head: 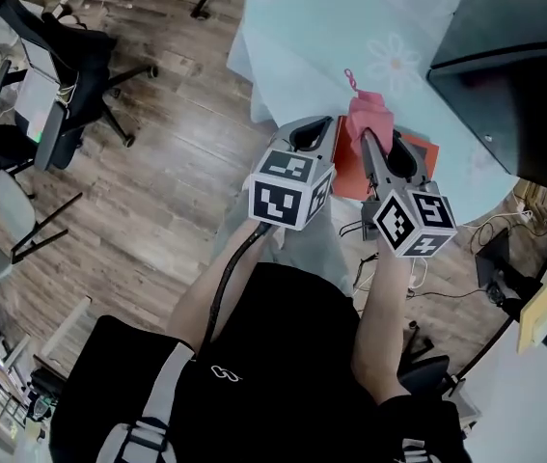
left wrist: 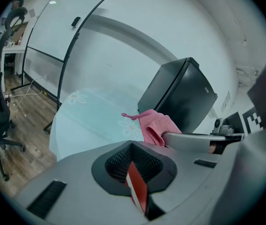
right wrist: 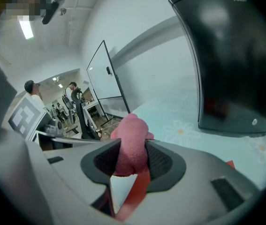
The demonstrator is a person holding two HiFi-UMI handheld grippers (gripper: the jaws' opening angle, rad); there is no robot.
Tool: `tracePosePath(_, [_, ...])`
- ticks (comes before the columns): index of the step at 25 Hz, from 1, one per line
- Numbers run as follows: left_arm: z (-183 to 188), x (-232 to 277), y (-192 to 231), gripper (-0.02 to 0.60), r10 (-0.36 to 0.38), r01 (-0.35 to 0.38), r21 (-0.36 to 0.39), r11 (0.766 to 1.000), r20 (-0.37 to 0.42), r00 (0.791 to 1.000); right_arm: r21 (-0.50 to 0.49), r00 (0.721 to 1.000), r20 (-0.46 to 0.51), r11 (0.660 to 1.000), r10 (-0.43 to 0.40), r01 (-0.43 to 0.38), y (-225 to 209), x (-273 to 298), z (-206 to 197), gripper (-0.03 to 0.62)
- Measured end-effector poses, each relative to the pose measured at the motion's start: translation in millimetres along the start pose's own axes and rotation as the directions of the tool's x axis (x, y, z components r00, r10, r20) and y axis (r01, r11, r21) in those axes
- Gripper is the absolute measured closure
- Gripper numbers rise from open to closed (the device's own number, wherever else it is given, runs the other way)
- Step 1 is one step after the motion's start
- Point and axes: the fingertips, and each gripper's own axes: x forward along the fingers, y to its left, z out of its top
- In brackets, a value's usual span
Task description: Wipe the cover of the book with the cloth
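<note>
Lettering on black box (right wrist: 236,64), upper right of right gripper view, too blurred to be read. Left gripper (left wrist: 135,172): jaws closed on edge of red book (left wrist: 138,191), lower centre of its view. Right gripper (right wrist: 133,165): jaws clamped on pink cloth (right wrist: 130,142), seen over book at centre of head view, on daisy-print tablecloth (head: 321,46). Counted: one book, one cloth, two grippers.

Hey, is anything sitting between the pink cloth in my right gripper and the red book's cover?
Nothing visible does. The right gripper is shut on the pink cloth, and the red book shows just below it. The left gripper clamps the book's edge, off to the cloth's side.
</note>
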Motion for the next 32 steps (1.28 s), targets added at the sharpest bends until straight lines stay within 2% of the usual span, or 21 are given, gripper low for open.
tracePosePath(16, [-40.9, 26.7, 21.0, 0.569, 0.097, -0.103, -0.076, 0.992, -0.077, 0.992, 0.021, 0.987, -0.144, 0.997, 0.076, -0.073, -14.0, 38.0, -52.4, 0.439])
tracePosePath(26, [-54.0, 31.6, 21.9, 0.569, 0.124, -0.132, -0.071, 0.989, -0.112, 0.986, 0.044, 0.978, -0.189, 0.995, 0.092, -0.085, -20.4, 46.8, -78.0, 0.439])
tracePosePath(32, [-57.8, 32.8, 14.3, 0.571, 0.134, -0.142, -0.056, 0.988, -0.127, 0.983, 0.068, 0.979, -0.178, 0.994, 0.100, -0.089, -26.5, 41.7, -81.4, 0.439])
